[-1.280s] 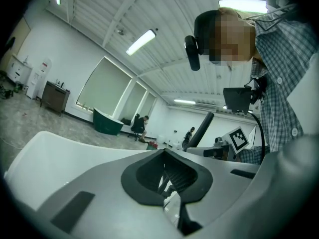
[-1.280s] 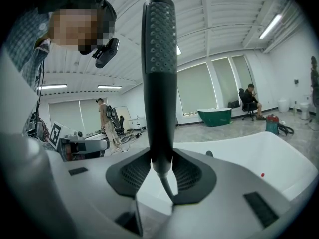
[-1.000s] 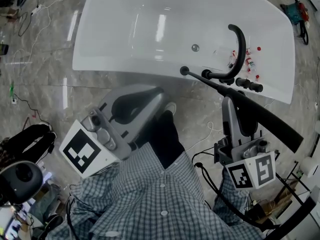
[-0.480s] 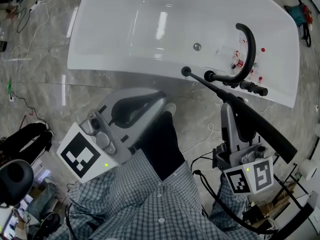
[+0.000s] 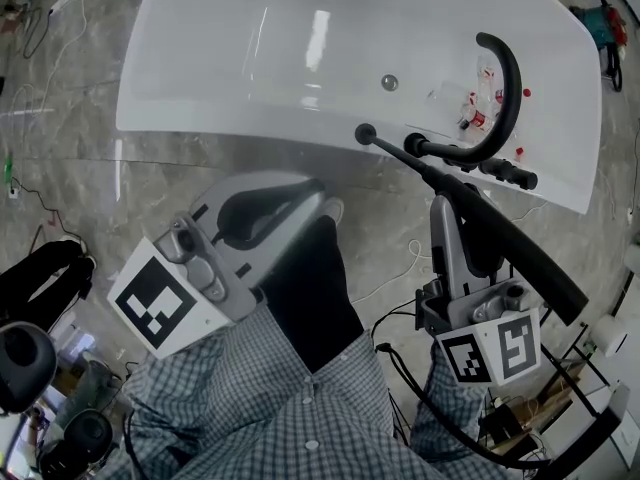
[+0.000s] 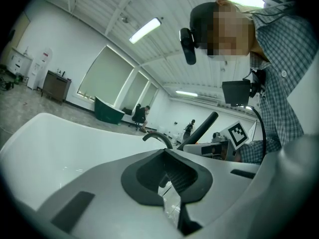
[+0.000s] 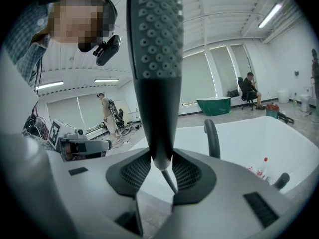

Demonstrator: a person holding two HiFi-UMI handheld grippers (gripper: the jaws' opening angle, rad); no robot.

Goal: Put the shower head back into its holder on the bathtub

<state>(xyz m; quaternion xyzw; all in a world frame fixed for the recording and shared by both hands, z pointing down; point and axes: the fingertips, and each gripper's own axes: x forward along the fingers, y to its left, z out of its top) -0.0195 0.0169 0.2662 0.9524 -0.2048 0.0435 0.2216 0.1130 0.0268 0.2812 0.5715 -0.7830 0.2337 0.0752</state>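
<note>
The white bathtub [image 5: 200,108] lies across the top of the head view, with a black curved faucet [image 5: 507,88] and black knobs [image 5: 500,171] on its near rim at the right. My right gripper [image 5: 452,206] is shut on the long black shower head [image 5: 520,253], which slants from its thin end over the tub rim down to the lower right. In the right gripper view the shower head [image 7: 154,39] rises between the pads of the right gripper [image 7: 162,171], nozzle face towards the camera. My left gripper [image 5: 322,200] hangs shut and empty over the floor before the tub; in its own view the left gripper [image 6: 169,183] holds nothing.
Small red-capped bottles [image 5: 482,108] lie inside the tub near the faucet, beside a round drain [image 5: 389,83]. Cables run over the marble floor [image 5: 60,168]. A black bag [image 5: 40,278] sits at the left, and gear and black cables [image 5: 520,418] crowd the lower right.
The right gripper has kept its hold and carried the shower head slightly nearer the tub rim. The left gripper has barely moved. The head view has shifted a little.
</note>
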